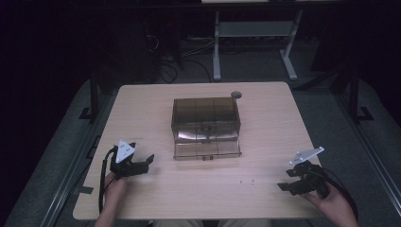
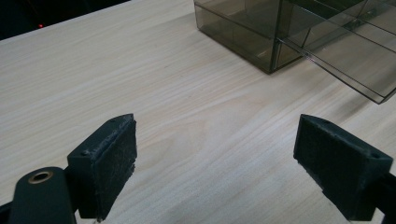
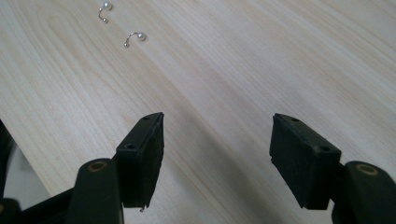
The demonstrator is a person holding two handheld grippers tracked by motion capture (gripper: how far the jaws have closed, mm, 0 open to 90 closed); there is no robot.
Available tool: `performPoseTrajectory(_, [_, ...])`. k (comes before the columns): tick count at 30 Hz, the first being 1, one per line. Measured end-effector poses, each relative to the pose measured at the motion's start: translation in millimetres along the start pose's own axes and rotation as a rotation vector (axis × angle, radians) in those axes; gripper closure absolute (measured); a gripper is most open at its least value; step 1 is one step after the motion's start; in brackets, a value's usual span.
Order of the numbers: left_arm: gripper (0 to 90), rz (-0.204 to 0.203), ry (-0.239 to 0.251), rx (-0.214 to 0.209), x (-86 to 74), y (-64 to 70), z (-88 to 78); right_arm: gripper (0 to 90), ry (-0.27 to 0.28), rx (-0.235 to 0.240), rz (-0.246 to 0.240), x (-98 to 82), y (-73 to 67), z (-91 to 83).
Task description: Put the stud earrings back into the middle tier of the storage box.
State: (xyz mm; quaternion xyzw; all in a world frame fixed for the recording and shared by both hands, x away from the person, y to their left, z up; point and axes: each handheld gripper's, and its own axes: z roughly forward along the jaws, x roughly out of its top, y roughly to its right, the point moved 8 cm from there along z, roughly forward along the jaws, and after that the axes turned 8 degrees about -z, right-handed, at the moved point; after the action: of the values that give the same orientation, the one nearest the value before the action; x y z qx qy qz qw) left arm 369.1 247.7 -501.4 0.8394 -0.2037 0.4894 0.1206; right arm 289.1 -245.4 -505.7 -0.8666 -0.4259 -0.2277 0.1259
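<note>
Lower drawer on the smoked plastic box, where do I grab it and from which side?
Probably the drawer's front lip, near its middle by the small knobs, coming from the person's side of the table. It already sticks out of the box toward that edge, so the front is exposed while the box walls cover its sides. Both the left gripper and right gripper sit open.

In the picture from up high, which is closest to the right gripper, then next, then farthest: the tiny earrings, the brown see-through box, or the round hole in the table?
Measured from the right gripper:
1. Tiny earrings, just to its left.
2. Brown box, mid-table.
3. Round hole, beyond the box, near the far edge.
</note>
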Motion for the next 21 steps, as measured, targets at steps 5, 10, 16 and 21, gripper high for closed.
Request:
performPoseTrajectory(5, [12.8, 0.008, -0.004, -0.001, -0.4, 1.9, 1.2, 35.0, -0.010, 0.005, -0.017, 3.9, -4.8, 0.7])
performPoseTrajectory(10, [12.8, 0.017, -0.010, -0.005, -0.9, 3.0, 1.0, 35.0, -0.020, 0.005, -0.046, 11.1, -10.0, -1.7])
performPoseTrajectory(16, [12.9, 0.010, -0.005, -0.001, -0.9, 2.5, 0.5, 34.9, -0.048, -0.013, -0.101, 29.8, -15.3, -6.2])
performPoseTrajectory(21, [12.8, 0.008, -0.005, -0.003, -0.6, 2.0, 0.4, 34.1, -0.071, -0.010, -0.141, 44.1, -20.7, -5.8])
